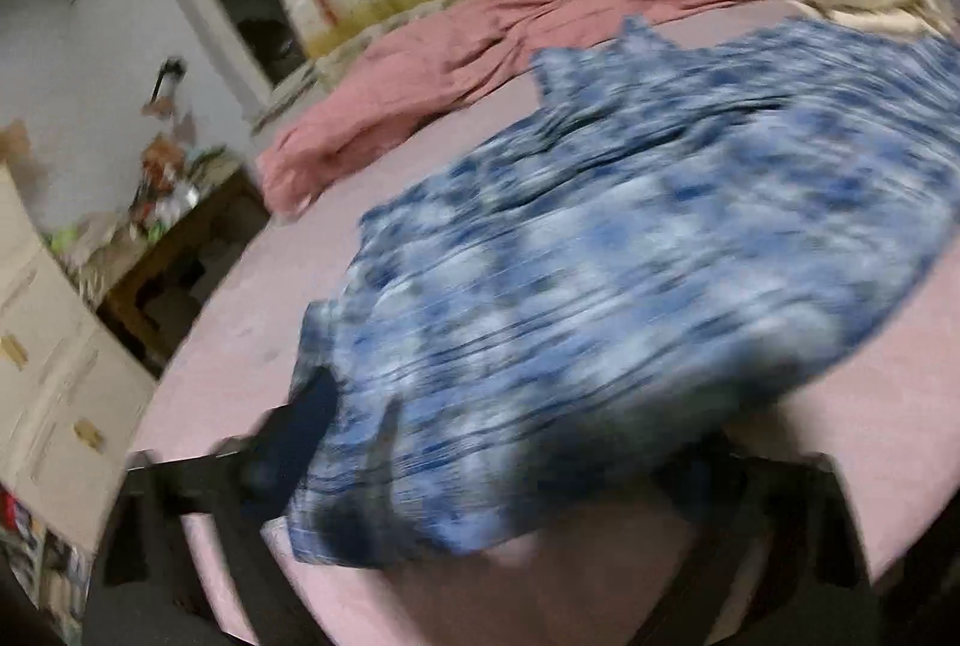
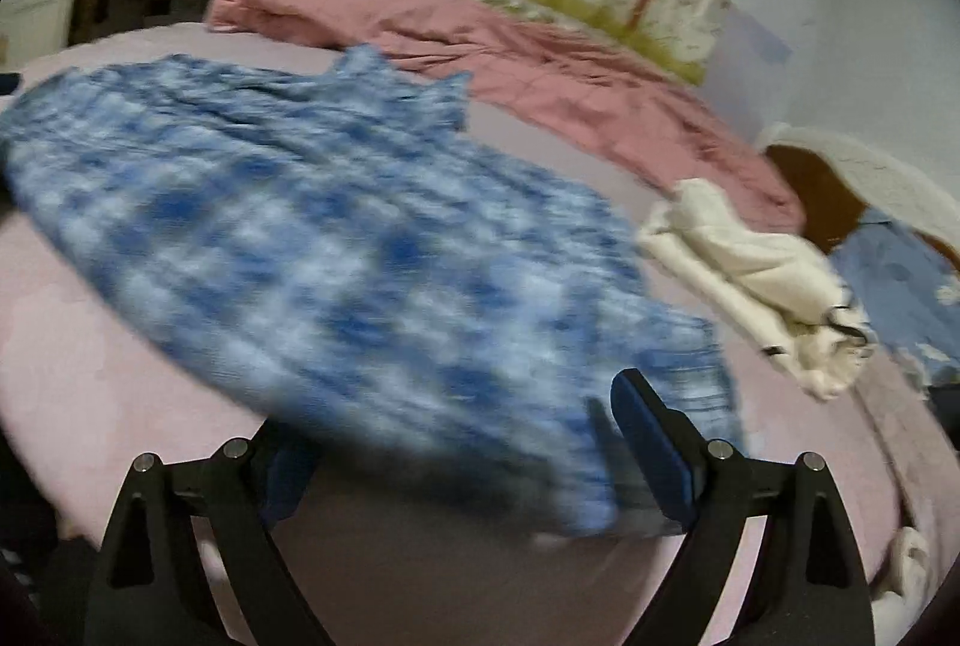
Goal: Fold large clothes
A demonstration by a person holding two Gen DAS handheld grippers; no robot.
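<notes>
A bedroom with a birch-tree mural behind a wide bed (image 2: 90, 298) under a pale pink sheet. A rumpled dusty-rose blanket (image 2: 540, 63) runs along the far side, and a crumpled cream garment (image 2: 750, 280) lies near the headboard end. The large blue-and-white patterned garment (image 1: 630, 238) is spread across the middle of the sheet (both views are badly smeared, so its print stays unclear). The left gripper (image 1: 498, 466) has its black fingers apart, with the garment's near hem lying over and between them; whether the pads press it I cannot tell. The right gripper (image 2: 474, 442) stands wide apart astride the garment's near edge.
</notes>
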